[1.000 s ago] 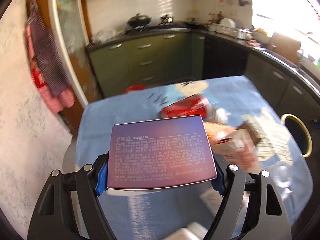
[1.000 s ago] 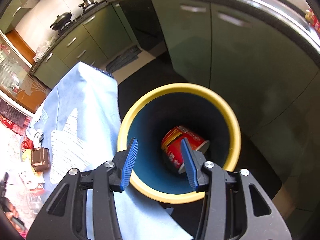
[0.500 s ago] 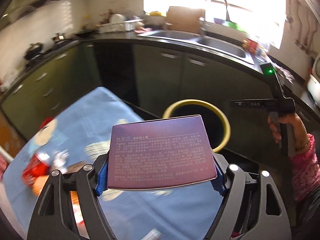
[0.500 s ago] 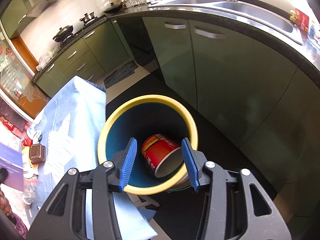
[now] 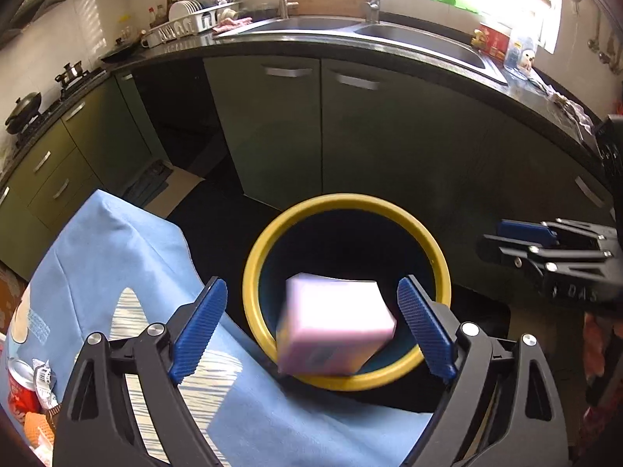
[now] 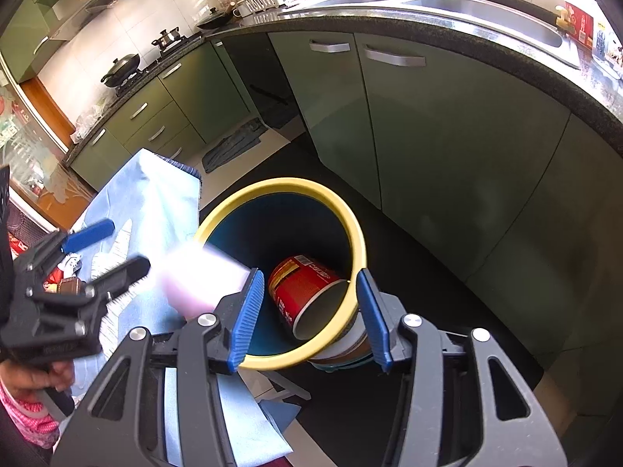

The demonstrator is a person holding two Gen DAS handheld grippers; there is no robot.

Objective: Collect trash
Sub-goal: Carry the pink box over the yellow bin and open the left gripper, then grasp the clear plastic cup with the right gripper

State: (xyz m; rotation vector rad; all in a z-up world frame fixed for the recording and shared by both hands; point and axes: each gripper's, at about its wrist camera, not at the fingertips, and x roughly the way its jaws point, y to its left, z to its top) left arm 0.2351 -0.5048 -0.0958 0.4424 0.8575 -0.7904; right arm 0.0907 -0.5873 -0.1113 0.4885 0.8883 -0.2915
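Observation:
A yellow-rimmed bin point(image 5: 436, 249) stands on the dark floor beside the blue-clothed table point(image 5: 117, 257). My left gripper point(image 5: 311, 330) is open; a blurred pink box point(image 5: 335, 327) is loose between its fingers, over the bin's near rim. In the right wrist view the box point(image 6: 198, 276) is a pink blur at the bin's point(image 6: 280, 186) left rim, and a red cup point(image 6: 307, 292) lies inside the bin. My right gripper point(image 6: 307, 311) is open and empty above the bin. It shows at the right in the left wrist view point(image 5: 521, 237). The left gripper shows at the left in the right wrist view point(image 6: 105, 249).
Green cabinets point(image 5: 350, 136) and a dark counter with a sink point(image 5: 350, 27) curve behind the bin. A red can point(image 5: 23, 393) and other litter lie on the table's far left. A floor mat point(image 6: 233, 144) lies by the cabinets.
My left gripper swung from the table to above the bin, opened and let go of the box, which now falls blurred at the rim. My right gripper rose and drew back from the bin.

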